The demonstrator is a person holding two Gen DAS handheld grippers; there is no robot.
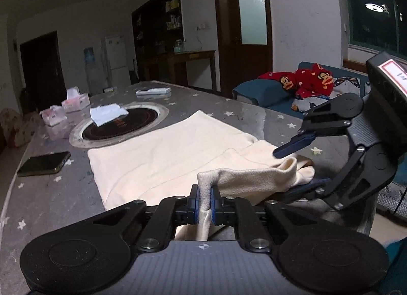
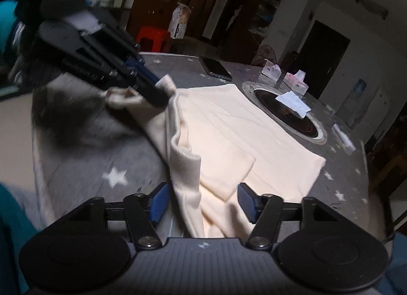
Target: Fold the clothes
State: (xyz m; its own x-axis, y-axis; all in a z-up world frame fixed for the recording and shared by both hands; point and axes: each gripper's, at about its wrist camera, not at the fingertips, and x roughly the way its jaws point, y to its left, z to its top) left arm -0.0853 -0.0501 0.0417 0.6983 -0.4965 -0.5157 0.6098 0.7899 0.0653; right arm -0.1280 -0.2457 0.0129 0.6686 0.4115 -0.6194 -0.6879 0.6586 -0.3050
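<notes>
The right tongs (image 2: pixel 202 202) are standing apart, a cream garment (image 2: pixel 229 127) lying between them without the pads pressing it. Ahead and to their left, the left tongs (image 2: pixel 156 91) are pinching its raised edge above the table (image 2: pixel 84 157).

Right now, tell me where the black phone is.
The black phone lies flat on the star-print table, left in the left wrist view, beside the cream garment and near the round cooktop.

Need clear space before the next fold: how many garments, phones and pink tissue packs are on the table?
Garment: 1
Phone: 1
Tissue packs: 2
Total: 4
</notes>
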